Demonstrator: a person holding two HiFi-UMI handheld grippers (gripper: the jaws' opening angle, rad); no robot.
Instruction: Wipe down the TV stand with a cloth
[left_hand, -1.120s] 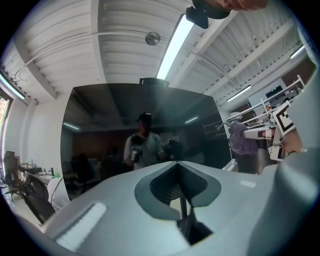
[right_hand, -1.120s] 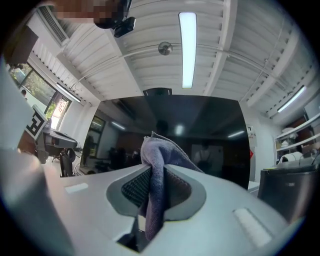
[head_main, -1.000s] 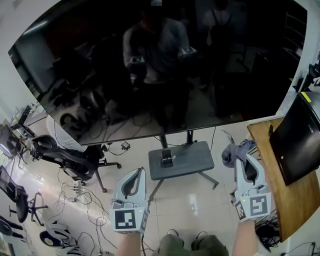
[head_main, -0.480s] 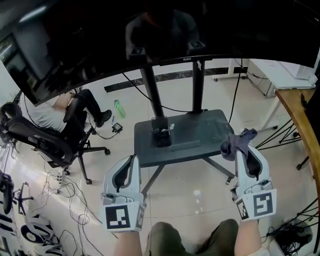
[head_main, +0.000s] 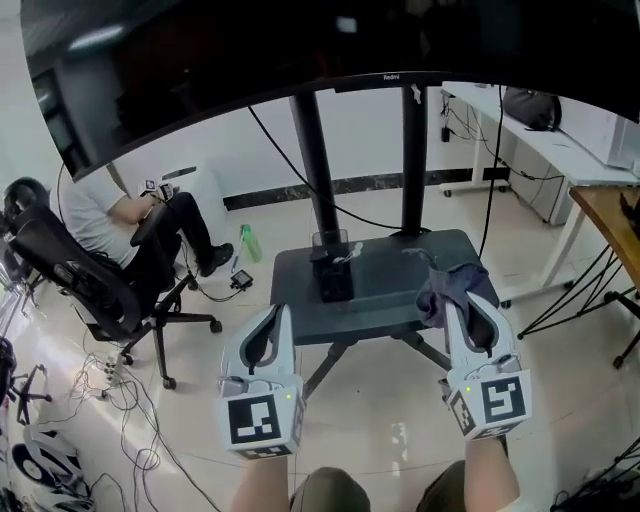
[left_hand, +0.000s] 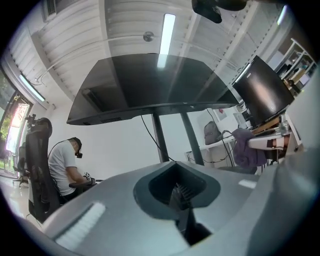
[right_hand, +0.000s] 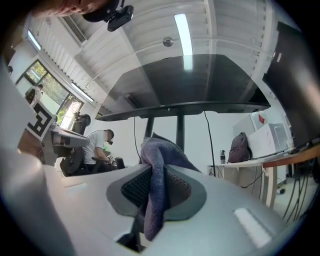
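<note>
The TV stand's dark grey shelf (head_main: 385, 275) sits low on the floor under a big black TV (head_main: 250, 60), held by two black posts. My right gripper (head_main: 466, 312) is shut on a purple-grey cloth (head_main: 450, 288), which hangs over the shelf's right front corner. In the right gripper view the cloth (right_hand: 156, 180) is pinched between the jaws and drapes down. My left gripper (head_main: 275, 320) hovers just before the shelf's front left edge, shut and holding nothing. In the left gripper view its jaws are closed together and the cloth (left_hand: 245, 147) shows at the right.
A small black device (head_main: 333, 276) stands on the shelf at the posts. A person (head_main: 110, 215) sits in an office chair (head_main: 80, 290) at the left. A green bottle (head_main: 249, 243) and cables lie on the floor. A white desk (head_main: 540, 140) and wooden table edge (head_main: 612, 215) are at the right.
The view has dropped from the TV screen to the stand's shelf. Both grippers have come closer to the shelf, the right one bringing the cloth over its right front corner.
</note>
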